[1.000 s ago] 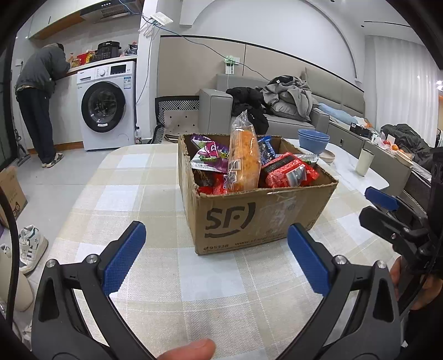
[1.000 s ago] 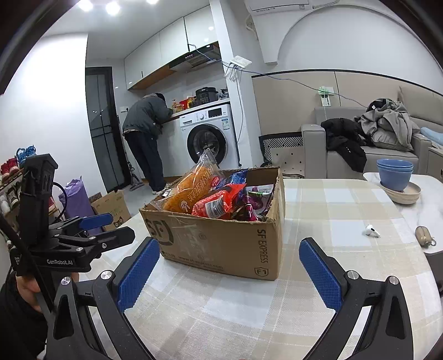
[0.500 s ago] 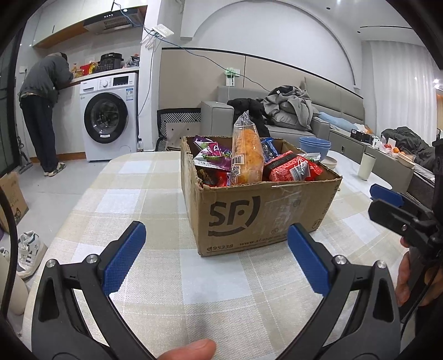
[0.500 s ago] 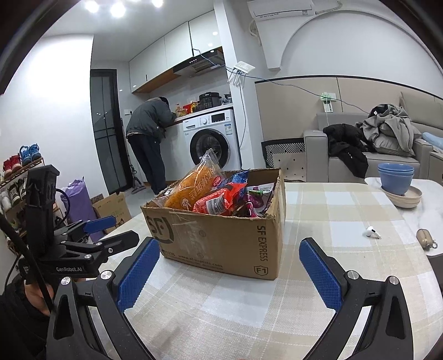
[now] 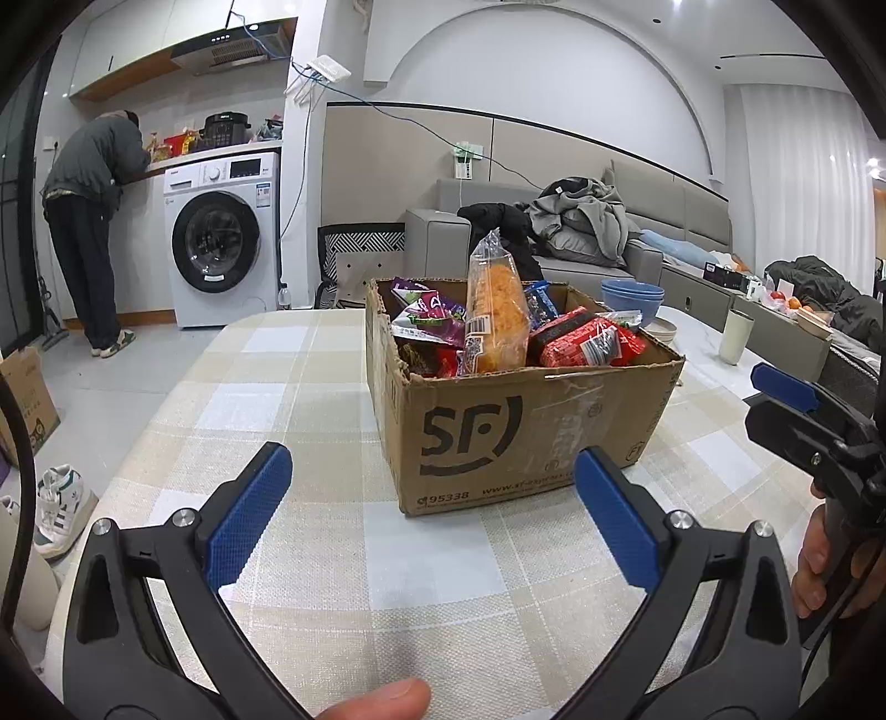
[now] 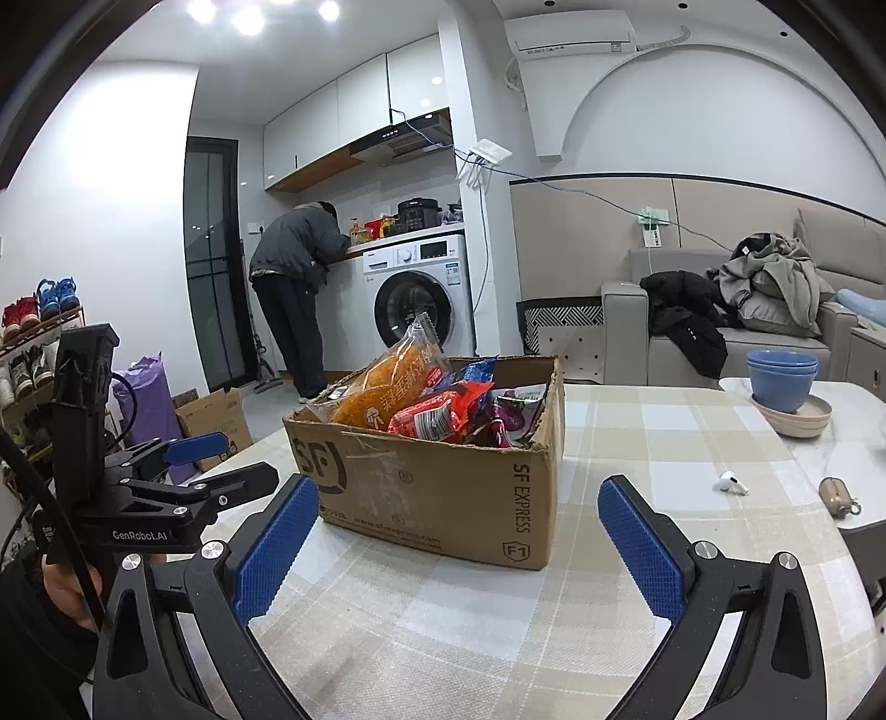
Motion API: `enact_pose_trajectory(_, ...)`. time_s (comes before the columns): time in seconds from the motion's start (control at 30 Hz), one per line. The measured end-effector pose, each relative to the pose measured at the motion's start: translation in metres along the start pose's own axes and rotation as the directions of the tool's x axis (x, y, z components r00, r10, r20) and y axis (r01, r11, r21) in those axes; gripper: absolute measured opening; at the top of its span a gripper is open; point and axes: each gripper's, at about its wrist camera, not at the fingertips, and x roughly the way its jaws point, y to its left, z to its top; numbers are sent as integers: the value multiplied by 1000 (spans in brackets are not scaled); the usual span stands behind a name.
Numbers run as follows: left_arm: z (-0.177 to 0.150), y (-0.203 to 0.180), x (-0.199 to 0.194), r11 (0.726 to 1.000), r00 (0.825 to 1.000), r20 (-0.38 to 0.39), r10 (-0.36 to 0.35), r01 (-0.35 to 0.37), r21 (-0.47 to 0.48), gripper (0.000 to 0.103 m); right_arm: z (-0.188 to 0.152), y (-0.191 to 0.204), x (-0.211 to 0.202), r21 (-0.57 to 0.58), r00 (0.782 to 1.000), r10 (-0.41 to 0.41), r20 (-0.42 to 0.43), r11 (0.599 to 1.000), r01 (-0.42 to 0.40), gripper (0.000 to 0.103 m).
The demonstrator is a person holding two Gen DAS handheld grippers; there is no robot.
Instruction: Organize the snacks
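Beige-and-white checked tablecloth, brown cardboard box with black print, orange snack bag, red packets, purple one.

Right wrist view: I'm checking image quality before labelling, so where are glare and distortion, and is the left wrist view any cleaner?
Right wrist: ceiling lights blow out, walls bow. Left wrist: curtain washes out, thumb tip blurs; cardboard box sharp.

Bare tablecloth left of cardboard box, snacks crowding its open top
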Motion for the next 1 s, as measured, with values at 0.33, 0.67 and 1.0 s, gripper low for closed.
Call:
enact_pose_trajectory(0.33,-3,-6,-4,1000,1000,14,4,-4,15,102,1,-4,-2,17,1000,5,-4,1000,-5,103)
enact_pose_trajectory(0.67,-3,-6,-4,1000,1000,16,3,-3,14,102,1,-5,-2,20,1000,5,-1,1000,-5,103)
enact_pose_trajectory(1.0,-3,-7,-5,1000,1000,16,2,-2,15,102,1,-4,-2,20,1000,4,0,1000,-4,103)
